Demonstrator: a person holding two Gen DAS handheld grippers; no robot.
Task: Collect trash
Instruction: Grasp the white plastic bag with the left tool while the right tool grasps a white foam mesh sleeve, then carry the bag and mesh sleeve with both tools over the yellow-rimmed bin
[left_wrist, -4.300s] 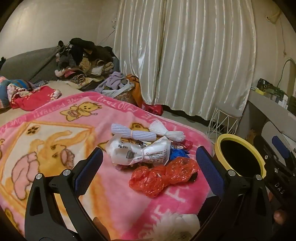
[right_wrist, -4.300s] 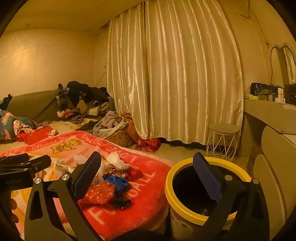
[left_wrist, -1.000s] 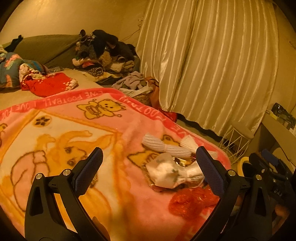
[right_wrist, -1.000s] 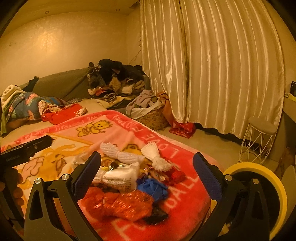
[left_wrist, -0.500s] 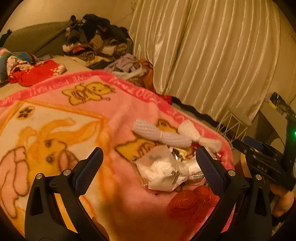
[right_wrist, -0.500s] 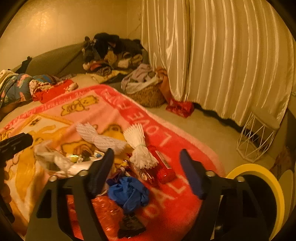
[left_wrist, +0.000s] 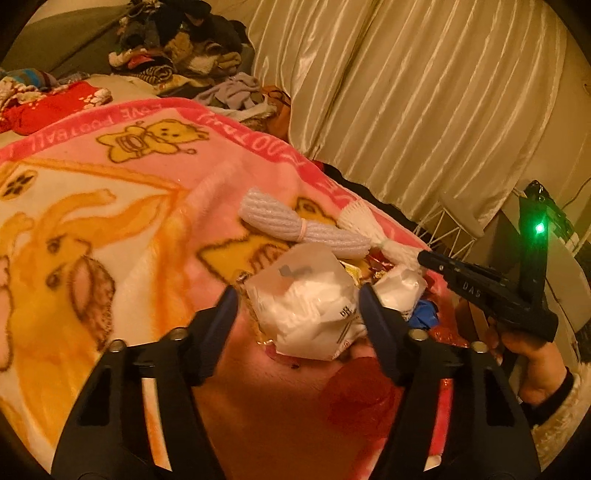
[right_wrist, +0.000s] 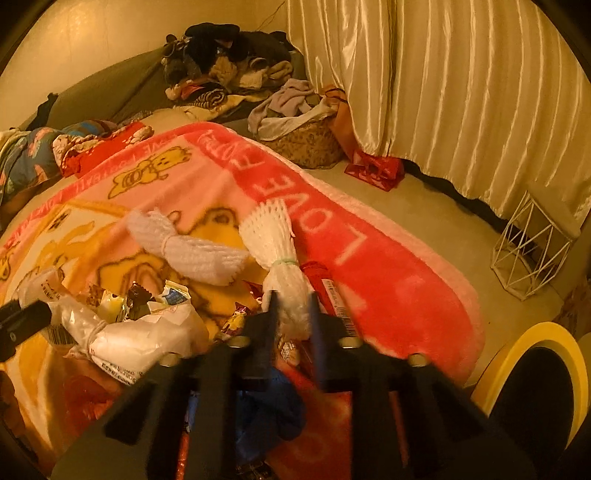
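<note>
Trash heap (right_wrist: 192, 295) beside blanket edge (right_wrist: 461, 295)

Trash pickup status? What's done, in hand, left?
Done: nothing visibly binned yet; the yellow-rimmed bin looks dark inside.
In hand: right tool shut on the white foam net bundle; left tool open around the white plastic bag.
Left: second foam net, blue wrapper, red bag, candy wrappers.
</note>
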